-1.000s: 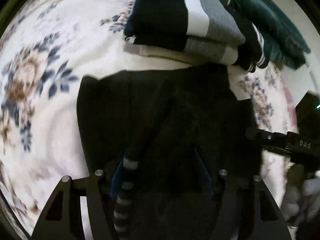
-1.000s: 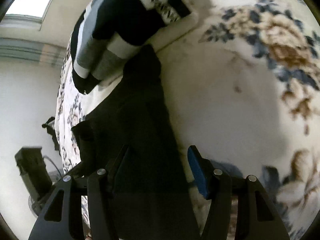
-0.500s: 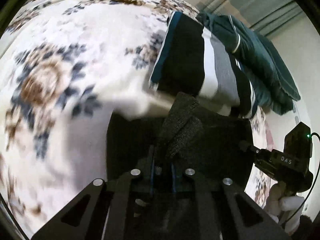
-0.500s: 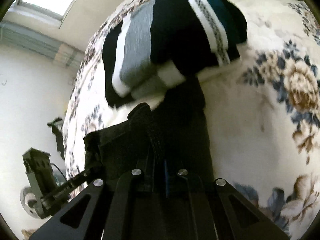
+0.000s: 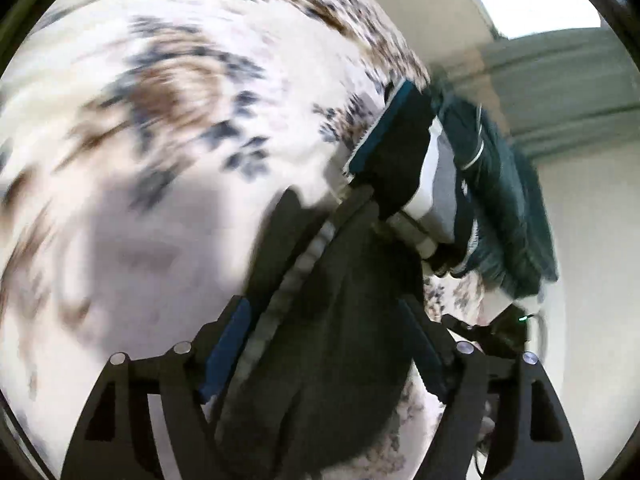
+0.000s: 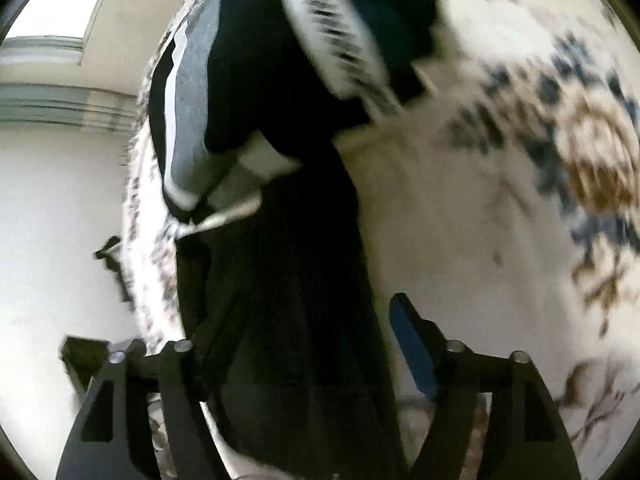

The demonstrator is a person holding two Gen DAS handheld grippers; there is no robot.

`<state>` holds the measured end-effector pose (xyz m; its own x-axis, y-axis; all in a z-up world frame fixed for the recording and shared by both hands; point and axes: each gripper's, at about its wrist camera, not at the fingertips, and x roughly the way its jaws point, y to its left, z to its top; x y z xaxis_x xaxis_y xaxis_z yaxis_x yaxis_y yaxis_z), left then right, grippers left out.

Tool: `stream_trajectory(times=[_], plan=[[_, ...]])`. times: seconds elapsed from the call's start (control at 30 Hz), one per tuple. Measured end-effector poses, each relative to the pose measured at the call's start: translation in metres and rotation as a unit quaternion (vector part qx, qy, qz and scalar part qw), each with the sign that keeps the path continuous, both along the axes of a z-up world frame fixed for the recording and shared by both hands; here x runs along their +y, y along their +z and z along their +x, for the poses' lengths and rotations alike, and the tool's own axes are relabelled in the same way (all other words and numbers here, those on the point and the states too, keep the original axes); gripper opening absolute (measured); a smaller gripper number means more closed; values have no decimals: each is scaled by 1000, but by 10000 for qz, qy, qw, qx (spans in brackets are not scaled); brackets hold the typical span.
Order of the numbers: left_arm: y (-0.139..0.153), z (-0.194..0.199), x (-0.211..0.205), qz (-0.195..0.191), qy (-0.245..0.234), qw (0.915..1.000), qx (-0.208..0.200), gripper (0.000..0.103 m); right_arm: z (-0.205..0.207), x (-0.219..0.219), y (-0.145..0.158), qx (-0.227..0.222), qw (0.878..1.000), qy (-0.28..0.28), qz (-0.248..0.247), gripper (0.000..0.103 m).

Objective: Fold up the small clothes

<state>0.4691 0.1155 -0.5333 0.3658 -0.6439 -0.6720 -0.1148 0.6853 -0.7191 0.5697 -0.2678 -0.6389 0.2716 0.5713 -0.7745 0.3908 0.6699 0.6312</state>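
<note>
A small black garment (image 5: 340, 304) lies on the flowered bedspread (image 5: 160, 128), with a grey striped band along its left edge. My left gripper (image 5: 324, 312) is open, its fingers on either side of the garment. In the right wrist view the same black garment (image 6: 296, 280) runs between the spread fingers of my open right gripper (image 6: 312, 312). Both views are blurred by motion.
A stack of folded clothes (image 5: 440, 176), black with white and grey stripes and a dark teal piece, lies just beyond the garment; it also shows in the right wrist view (image 6: 280, 80). The other gripper (image 5: 500, 332) shows at right. A wall and curtain stand behind.
Half a second ago both grippers were shut on pinched black cloth. Now both are open and the garment lies flat between the fingers. Both cameras have swung.
</note>
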Motion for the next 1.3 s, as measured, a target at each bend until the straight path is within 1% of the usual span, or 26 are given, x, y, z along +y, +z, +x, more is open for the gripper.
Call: stream_trajectory(times=[0.03,0.1,0.13,0.2,0.27,0.37,0.4,0.43,0.47,0.53,0.63,0.67,0.7,0.73,0.83,0.9,0.93,1.0,1.03,1.07,1.1,1.17,1.2,1.23,1.27,1.3], plan=[[0,-20,6,18,144,9999,53,75,-9,-5,-2,-7,9999,13,142,76],[-8,-76,13,-23,485,9986,207,76,-23,-13,-11,5,9989,130,453,81],[-14,-94,11,-35,616,9976,306,76,-27,-16,-18,19,9983,225,533,83],[-37,-129,6,-263,828,9943,610,76,-27,-19,-34,48,9961,371,797,83],[-60,-146,-7,-420,998,9908,814,76,-17,-17,-48,56,9932,496,1053,83],[-85,-147,-31,-781,1182,9862,861,76,9,1,-68,24,9870,782,1404,83],[-96,-139,-43,-1021,1237,9835,834,76,18,6,-73,-5,9850,865,1491,83],[-101,-135,-51,-1091,1272,9824,824,76,29,12,-79,-27,9828,959,1579,83],[-106,-126,-58,-1072,1332,9819,816,76,39,16,-85,-32,9804,1054,1665,83],[-111,-109,-68,-1039,1541,9806,626,77,54,26,-96,49,9779,1132,1756,85],[-106,-101,-66,-1046,2112,9713,312,77,66,40,-96,-94,9760,1196,1817,84],[-104,-101,-65,-1014,2231,9691,280,62,67,44,-93,-139,9772,1208,1739,75],[-102,-100,-63,-977,2283,9683,282,31,65,48,-92,-125,9790,1228,1620,63],[-98,-98,-60,-1020,2242,9689,240,30,63,49,-93,-83,9809,1222,1510,37],[-77,-91,-50,-1017,1973,9750,103,25,43,43,-84,-199,9848,776,1538,28],[-55,-83,-40,-915,1606,9828,2,24,14,37,-67,-320,9856,399,1613,26],[-48,-82,-34,-943,1401,9856,-26,24,-4,35,-60,-312,9853,238,1664,26],[-27,-84,-21,-871,964,9915,-50,24,-45,35,-45,-231,9854,-3,1690,25],[-24,-86,-20,-902,769,9929,-33,24,-75,35,-34,-214,9864,-93,1629,25],[-19,-91,-15,-804,476,9956,71,24,-99,36,-25,-194,9874,-164,1562,25],[-19,-95,-12,-755,284,9966,142,24,-135,36,-17,-103,9878,-346,1516,25],[-28,-104,-11,-567,-128,9974,423,24,-187,40,-8,38,9900,-487,1325,25],[-40,-107,-11,-494,-325,9961,654,25,-219,47,-5,168,9905,-582,1232,25],[-50,-110,-13,-369,-457,9951,799,28,-242,55,-6,287,9904,-609,1205,25],[-60,-114,-14,-194,-602,9934,954,36,-262,65,-10,457,9914,-583,1082,25],[-76,-116,-16,-114,-683,9899,1236,39,-278,79,-16,620,9913,-592,999,25]])
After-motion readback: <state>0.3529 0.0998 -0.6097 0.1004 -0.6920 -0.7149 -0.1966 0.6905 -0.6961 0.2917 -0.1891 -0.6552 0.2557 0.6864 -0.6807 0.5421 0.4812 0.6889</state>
